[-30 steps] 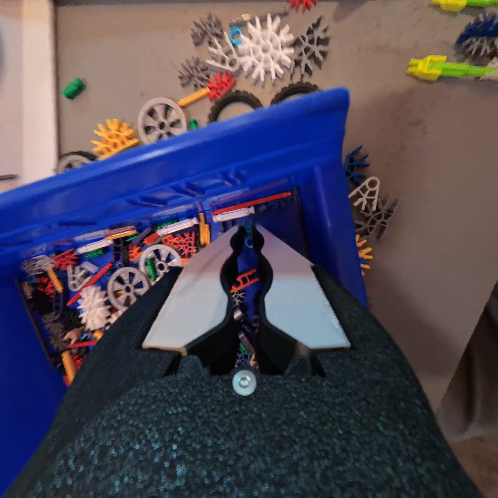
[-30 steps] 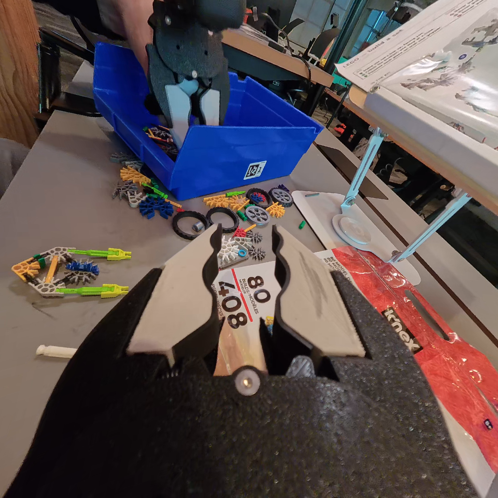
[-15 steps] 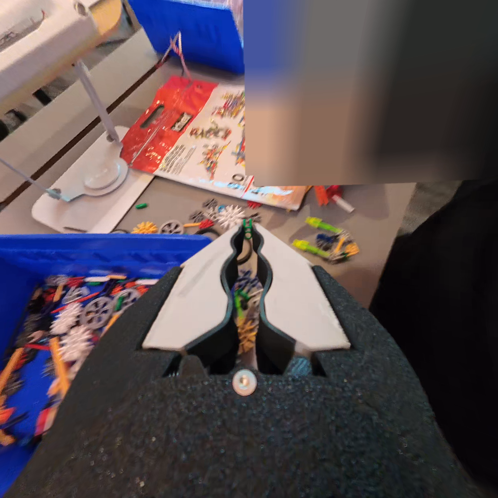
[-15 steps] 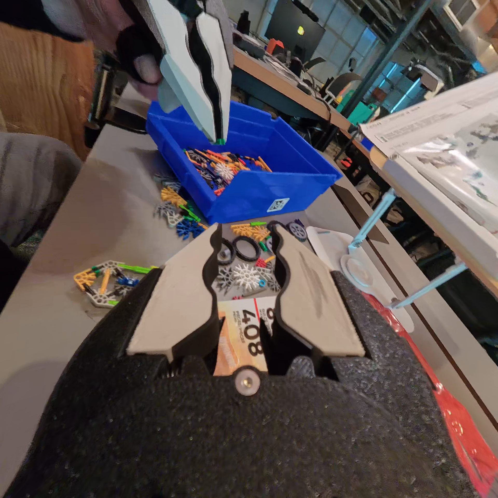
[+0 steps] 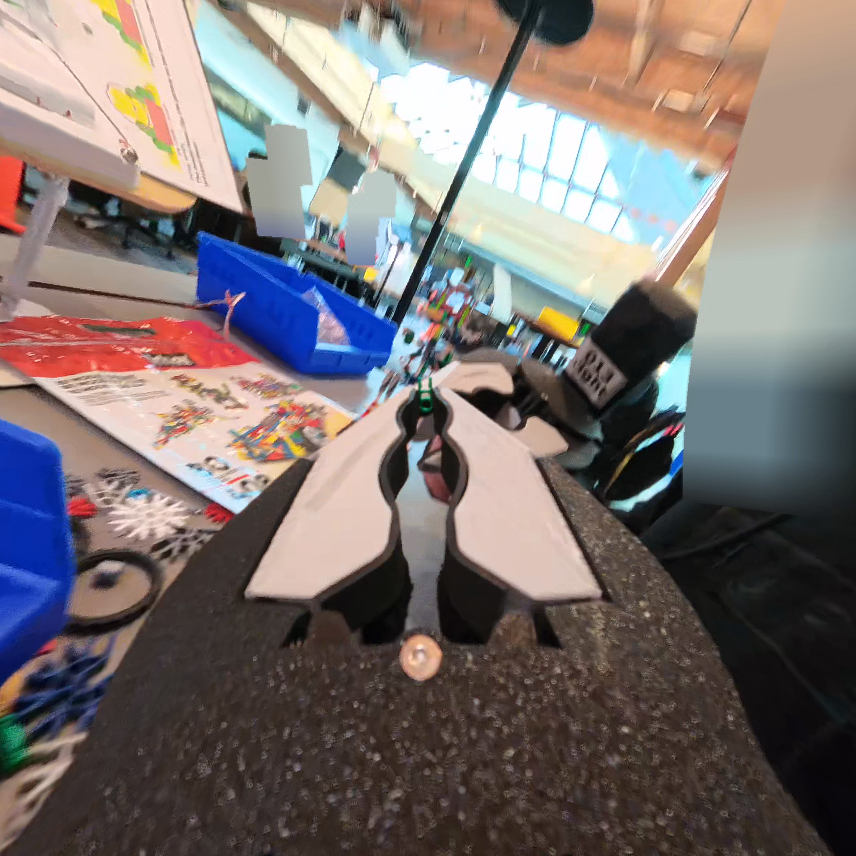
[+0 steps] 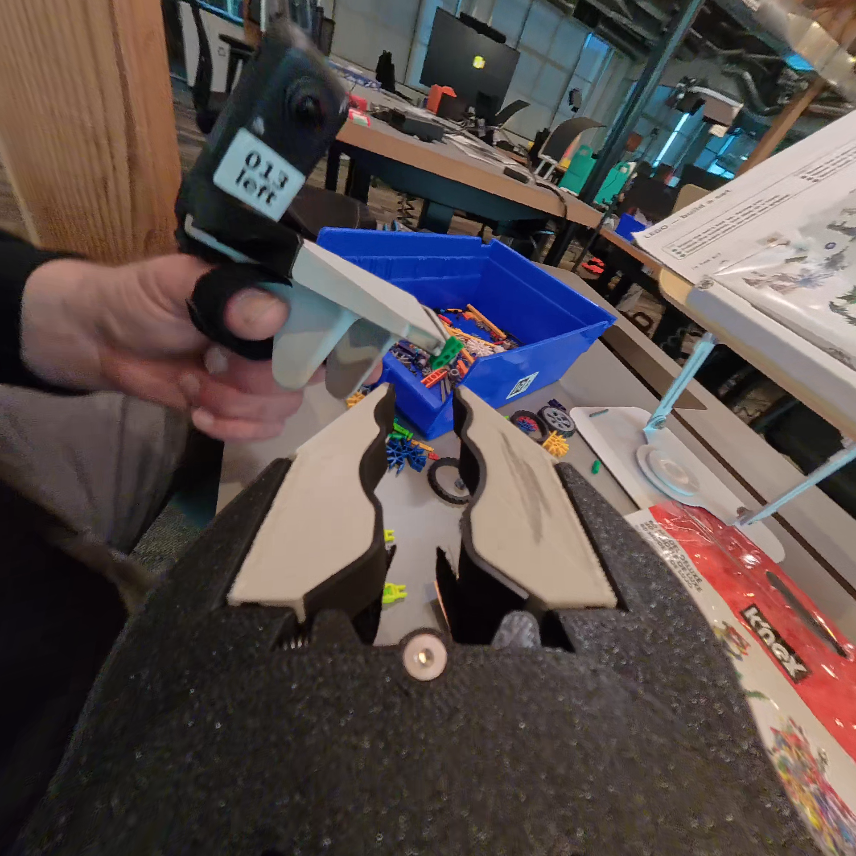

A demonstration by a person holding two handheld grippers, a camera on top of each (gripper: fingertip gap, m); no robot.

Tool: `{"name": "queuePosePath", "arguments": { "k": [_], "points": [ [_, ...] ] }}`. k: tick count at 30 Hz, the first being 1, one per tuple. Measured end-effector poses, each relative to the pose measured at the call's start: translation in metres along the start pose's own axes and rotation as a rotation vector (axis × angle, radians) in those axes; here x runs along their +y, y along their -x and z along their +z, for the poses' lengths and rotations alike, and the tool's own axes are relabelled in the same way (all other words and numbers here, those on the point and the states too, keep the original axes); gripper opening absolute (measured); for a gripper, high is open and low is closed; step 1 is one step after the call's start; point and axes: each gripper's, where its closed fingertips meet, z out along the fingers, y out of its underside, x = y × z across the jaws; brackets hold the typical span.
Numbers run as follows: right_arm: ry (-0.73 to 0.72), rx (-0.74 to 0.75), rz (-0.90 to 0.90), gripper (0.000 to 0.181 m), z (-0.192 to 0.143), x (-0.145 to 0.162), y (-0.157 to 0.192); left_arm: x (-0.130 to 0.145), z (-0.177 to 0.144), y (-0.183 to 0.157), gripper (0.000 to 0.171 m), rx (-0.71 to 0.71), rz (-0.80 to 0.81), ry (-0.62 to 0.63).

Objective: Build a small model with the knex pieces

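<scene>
My left gripper (image 5: 425, 397) is shut on a small green connector piece (image 5: 424, 399) at its fingertips and is held in the air. In the right wrist view, a hand holds the left gripper (image 6: 437, 345) with the green piece (image 6: 445, 348) above the near corner of a blue bin (image 6: 532, 296) full of coloured construction pieces. My right gripper (image 6: 422, 393) is open and empty, just below and in front of the green piece. The right gripper (image 5: 491, 384) also shows close behind the left fingertips in the left wrist view.
Loose wheels (image 6: 558, 419), a tyre (image 6: 447, 479) and a blue connector (image 6: 405, 456) lie on the grey table by the bin. A red and white package sheet (image 6: 759, 611) and a document stand (image 6: 667, 468) sit on the right. A second blue bin (image 5: 287, 319) stands farther back. Both grippers' tips are close together, under 4 cm apart.
My left gripper has come up out of the blue bin with the green piece and swung towards the right gripper. The right gripper has risen a little and stays open.
</scene>
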Motion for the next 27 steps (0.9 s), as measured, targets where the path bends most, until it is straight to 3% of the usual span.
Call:
{"name": "queuePosePath", "arguments": {
  "k": [4,11,27],
  "points": [
    [-0.016,0.088,0.015,0.019,-0.003,-0.004,-0.002,-0.005,0.001,0.001,0.003,0.048,-0.142,-0.136],
    [-0.071,0.181,0.075,0.013,-0.016,-0.012,-0.015,0.000,0.008,-0.001,0.002,0.065,-0.198,-0.212],
    [-0.013,0.423,-0.288,0.003,-0.018,-0.009,-0.021,0.000,0.016,-0.001,0.002,0.108,-0.421,-0.353]
  ]
}}
